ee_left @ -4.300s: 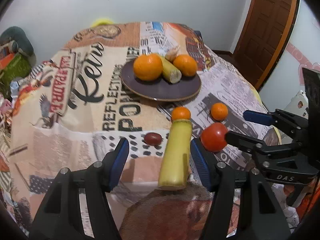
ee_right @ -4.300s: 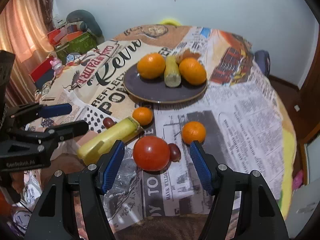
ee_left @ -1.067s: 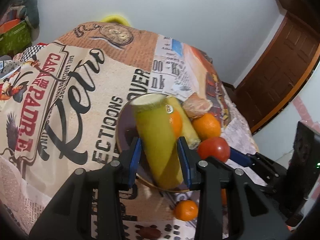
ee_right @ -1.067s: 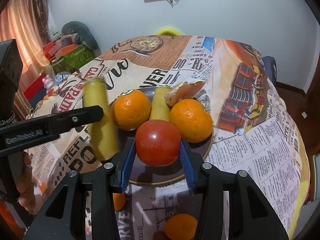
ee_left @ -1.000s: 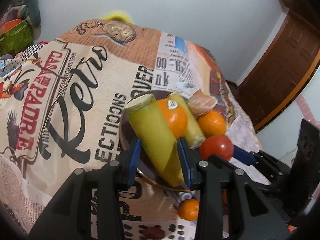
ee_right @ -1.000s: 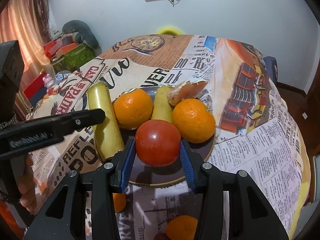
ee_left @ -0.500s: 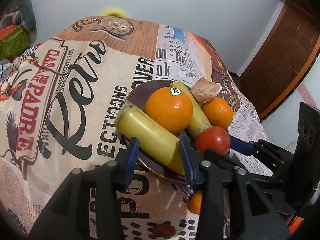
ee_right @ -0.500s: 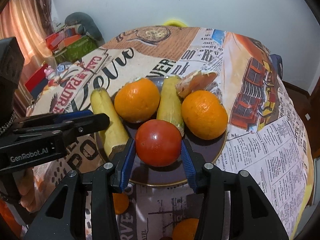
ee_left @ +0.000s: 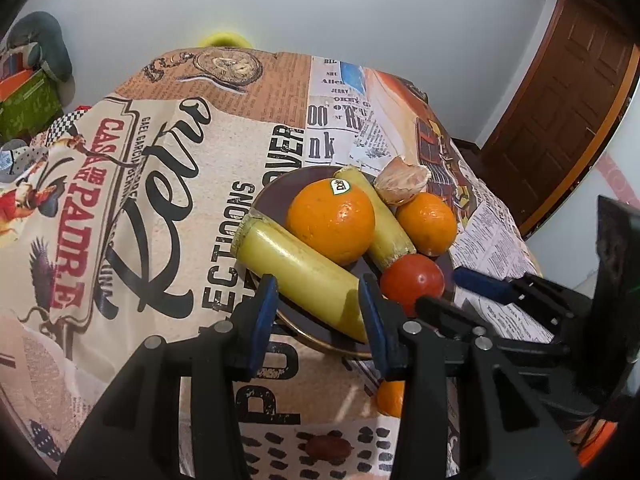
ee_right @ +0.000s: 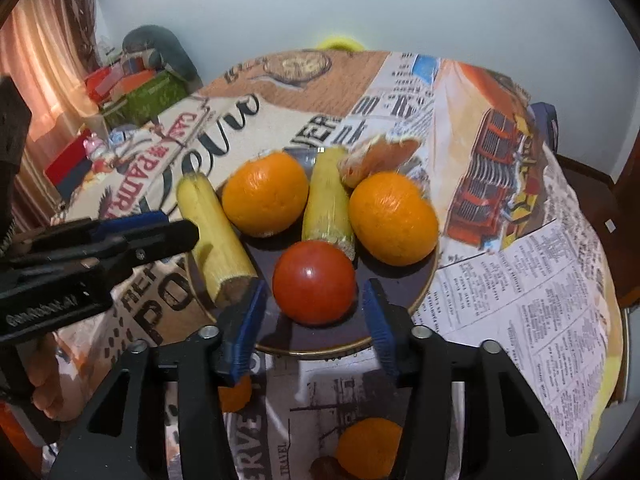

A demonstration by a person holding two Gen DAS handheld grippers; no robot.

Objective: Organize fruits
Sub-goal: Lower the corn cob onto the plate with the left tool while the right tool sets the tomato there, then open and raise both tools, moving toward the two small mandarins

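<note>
- Dark purple and glossy, the round plate (ee_right: pixel 420 280) with its thin gold rim sits on the printed tablecloth (ee_left: pixel 120 200); most of its surface is covered by fruit, so you see only its near part and rim.
- Your right gripper (ee_right: pixel 312 320) has its blue-padded jaws opening. The smooth red tomato (ee_right: pixel 314 282) rests on the plate between them, with a gap visible on both sides, so no pad presses on it.
- Your left gripper (ee_left: pixel 316 312) stands around the near end of a pale yellow, cylindrical fruit piece (ee_left: pixel 296 268). That piece lies on the left rim of the plate, against the large orange (ee_left: pixel 331 226). In the left wrist view the right pad looks to touch it and a sliver of gap shows at the left pad; you cannot tell for certain whether it is gripped.
- In the right wrist view its cut end looks brown and rough (ee_right: pixel 236 286).
- The large orange has a dimpled skin and a small white sticker. A second yellow piece (ee_right: pixel 326 204) lies between it and another orange (ee_right: pixel 394 218).
- A peeled, pithy citrus (ee_left: pixel 404 184) sits at the far rim, blurred in the right wrist view.
- Off the plate, a small mandarin (ee_right: pixel 368 452) is cut off by the gripper body, and another (ee_right: pixel 236 394) shows only partly behind a finger.
- A small dark reddish fruit (ee_left: pixel 328 446) lies on the cloth; its kind is hard to make out.
</note>
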